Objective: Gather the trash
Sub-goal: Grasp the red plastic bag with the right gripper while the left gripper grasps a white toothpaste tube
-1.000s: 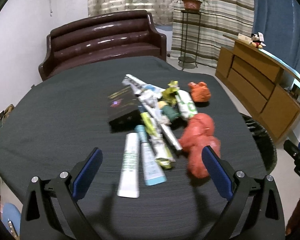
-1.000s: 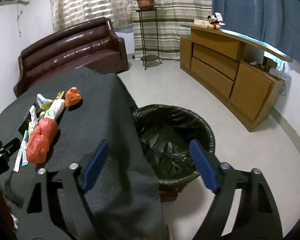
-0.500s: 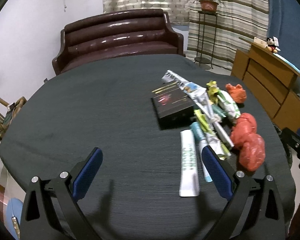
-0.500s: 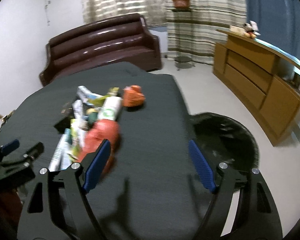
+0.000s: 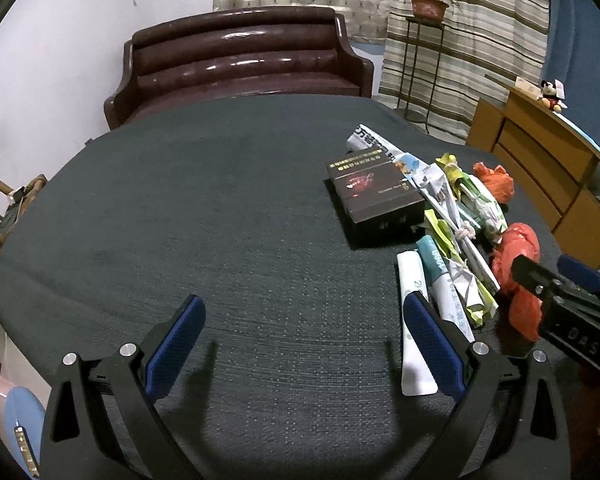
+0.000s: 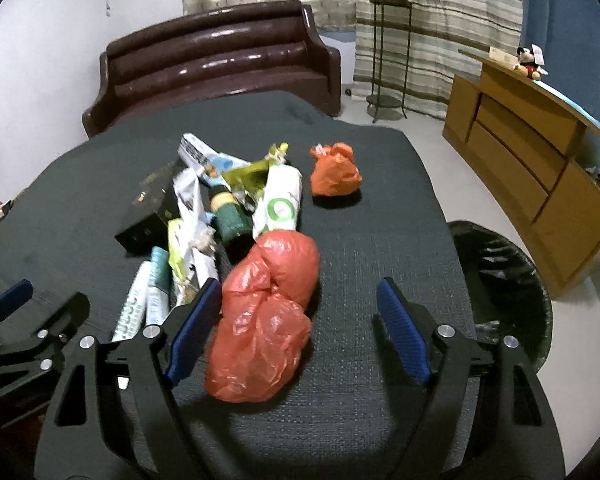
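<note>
The dark-clothed counter [image 6: 380,184] spread out ahead of both sets of tongs, and the black-lined bin [image 6: 504,280] stood on the floor off its edge, to the right of the right tongs [image 6: 300,328], probably placed there so litter could be carried straight over the side. The trash lay in one heap beyond and between the two tools. Its biggest piece, a long red plastic bag [image 6: 268,316], sat between the right tongs' jaws, close against the left pad and well clear of the right one; those jaws had just been closing but stood wide and pressed on nothing, which looked like lining up for a grab. A black box [image 5: 374,196] lay ahead and to the right of the left tongs [image 5: 300,348], with rolled papers [image 5: 444,204] and white tubes [image 5: 414,320] beside it, one tube passing behind the right pad. The left tongs stood wide apart over bare cloth, holding nothing. A small orange bag [image 6: 336,172] rested apart, farther ahead of the right tongs.
</note>
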Tool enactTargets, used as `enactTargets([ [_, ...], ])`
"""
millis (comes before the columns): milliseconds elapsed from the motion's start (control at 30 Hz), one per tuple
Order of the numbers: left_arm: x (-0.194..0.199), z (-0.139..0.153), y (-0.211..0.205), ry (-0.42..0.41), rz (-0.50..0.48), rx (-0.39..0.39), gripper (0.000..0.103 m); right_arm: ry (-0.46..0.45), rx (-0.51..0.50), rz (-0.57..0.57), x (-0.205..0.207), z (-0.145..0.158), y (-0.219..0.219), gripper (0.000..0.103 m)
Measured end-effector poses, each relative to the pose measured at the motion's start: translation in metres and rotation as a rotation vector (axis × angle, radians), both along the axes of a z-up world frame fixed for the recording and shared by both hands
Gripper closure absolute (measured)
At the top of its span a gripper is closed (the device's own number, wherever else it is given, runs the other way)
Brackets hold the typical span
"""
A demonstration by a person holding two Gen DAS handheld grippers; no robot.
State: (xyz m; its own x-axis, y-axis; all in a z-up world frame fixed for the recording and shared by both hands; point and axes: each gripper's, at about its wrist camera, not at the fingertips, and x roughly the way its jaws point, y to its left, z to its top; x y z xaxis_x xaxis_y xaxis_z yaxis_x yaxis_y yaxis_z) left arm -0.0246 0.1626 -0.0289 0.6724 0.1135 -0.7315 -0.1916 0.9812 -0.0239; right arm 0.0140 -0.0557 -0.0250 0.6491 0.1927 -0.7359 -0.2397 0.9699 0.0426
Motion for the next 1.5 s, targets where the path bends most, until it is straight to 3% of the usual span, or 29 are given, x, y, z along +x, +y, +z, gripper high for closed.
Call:
enactTargets([
  [100,0.0,-0.002,-0.001,0.008,-0.017,-0.011,0.007,0.02,0.029,0.021,0.001,-0.003,0.0,0.041],
  [200,0.002,-0.003,-0.005,0.013,-0.032,-0.019,0.006,0.016,0.046,0.052,-0.001,-0.002,0.003,0.064],
  [367,0.003,-0.002,-0.013,0.014,-0.052,-0.022,0.007,-0.004,0.043,0.052,-0.009,0.003,-0.003,0.068],
  [433,0.004,-0.002,-0.017,0.018,-0.059,-0.019,0.007,-0.016,0.045,0.041,-0.012,0.007,-0.012,0.08],
  [800,0.01,-0.012,-0.032,0.07,-0.059,0.007,0.007,-0.017,0.058,0.061,-0.02,0.006,-0.039,0.079],
  [933,0.011,-0.014,-0.034,0.078,-0.063,-0.002,0.013,-0.022,0.088,0.043,-0.018,0.004,-0.044,0.051],
  [967,0.012,-0.016,-0.034,0.081,-0.063,-0.003,0.023,-0.015,0.095,0.039,-0.017,0.002,-0.046,0.05],
  [1033,0.011,-0.017,-0.035,0.079,-0.066,0.004,0.027,0.002,0.109,0.032,-0.014,-0.001,-0.049,0.048],
  [1367,0.013,-0.016,-0.034,0.062,-0.077,-0.007,0.029,0.022,0.086,0.019,-0.003,-0.013,-0.041,0.048],
  [1500,0.015,-0.016,-0.035,0.053,-0.081,-0.001,0.038,0.013,0.071,0.022,-0.001,-0.012,-0.038,0.058],
])
